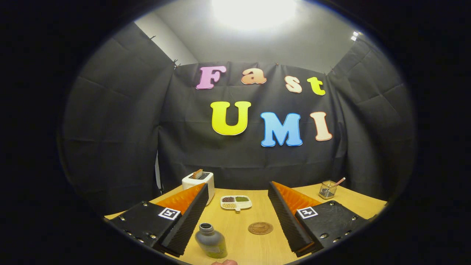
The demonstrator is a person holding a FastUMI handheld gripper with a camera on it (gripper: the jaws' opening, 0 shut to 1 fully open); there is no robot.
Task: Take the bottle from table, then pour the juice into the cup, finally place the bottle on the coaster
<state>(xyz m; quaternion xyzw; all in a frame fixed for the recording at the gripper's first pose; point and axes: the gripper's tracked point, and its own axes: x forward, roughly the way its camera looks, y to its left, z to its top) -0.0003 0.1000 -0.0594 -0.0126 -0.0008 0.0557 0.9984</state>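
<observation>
A grey bottle (211,241) with a greenish label and an open neck stands upright on the wooden table (250,250). It sits low between my fingers, close to the inner face of the left finger (186,224), without touching it that I can see. A round brown coaster (260,228) lies flat on the table to the bottle's right, nearer the right finger (287,217). My gripper (237,186) is open wide, and nothing is held between its fingers. A small pale rounded shape (224,262) peeks in just below the bottle; I cannot tell what it is.
Beyond the left fingertip stands a white toaster (198,182) with a slice in it. A white divided dish (236,202) of seeds lies ahead between the fingertips. A mesh holder (327,189) with a pen stands at the far right by the booth's wall.
</observation>
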